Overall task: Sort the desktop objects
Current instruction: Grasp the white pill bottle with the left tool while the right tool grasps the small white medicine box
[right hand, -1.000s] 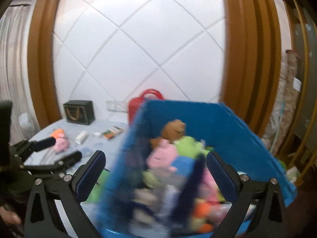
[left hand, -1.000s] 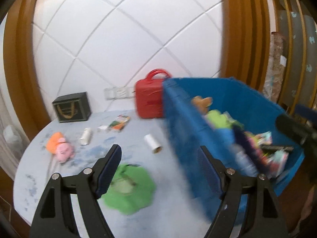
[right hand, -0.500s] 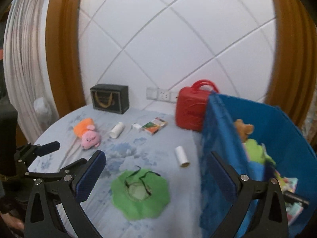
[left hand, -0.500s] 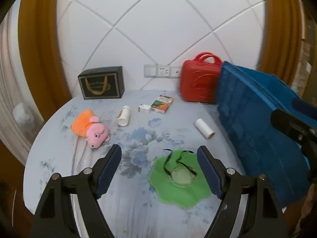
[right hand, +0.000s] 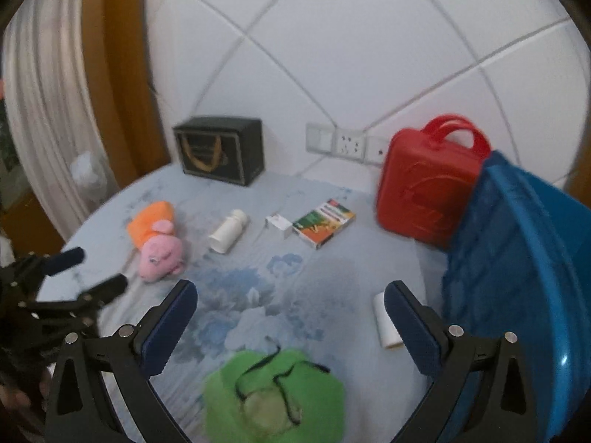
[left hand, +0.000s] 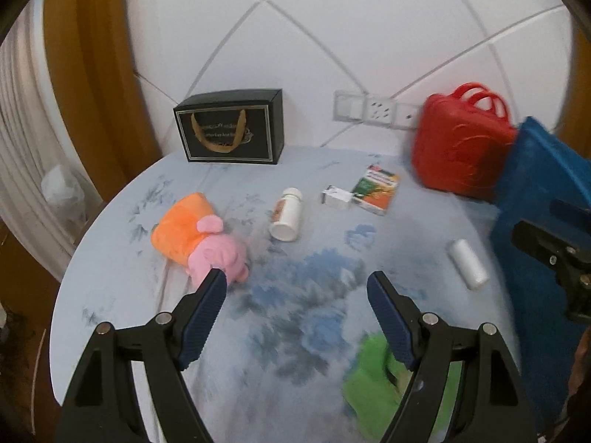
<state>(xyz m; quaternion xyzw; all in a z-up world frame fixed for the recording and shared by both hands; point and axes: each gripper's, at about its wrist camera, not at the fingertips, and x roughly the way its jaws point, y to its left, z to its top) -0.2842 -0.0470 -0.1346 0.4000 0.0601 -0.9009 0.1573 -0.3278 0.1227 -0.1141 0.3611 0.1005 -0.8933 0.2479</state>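
Both grippers hover over the round table [left hand: 110, 243] with its blue floral cloth, nothing held: left gripper [left hand: 295, 288] has its jaws spread wide and empty at bottom centre of the left wrist view, right gripper [right hand: 290, 302] likewise released and empty at the bottom of the right wrist view. Pink pig plush [left hand: 201, 234] in an orange dress lies on its side left of centre in the left view, just above the tip of the left gripper's left finger; contact can't be confirmed, looks like overlap in frame only. White pill bottle [left hand: 286, 214] lies on its side just right of the plush. Small white box [left hand: 335, 196] touches the green/orange carton [left hand: 376, 189], centre right. White roll [left hand: 467, 264] lies near the blue bin [right hand: 517, 295] at right edge; in the right view its lower end is hidden behind the right gripper's right finger. Green flower-shaped pad [right hand: 275, 395] with dark-framed glasses [right hand: 273, 380] on top sits at bottom centre of the right view, blurred. Red carry case [right hand: 424, 188] stands upright against the wall, touching or just behind the bin's far corner. Black gift box [left hand: 231, 131] with a gold ribbon handle sits at the back left, below the white tiled wall. Wall sockets [left hand: 376, 109] sit between box and case
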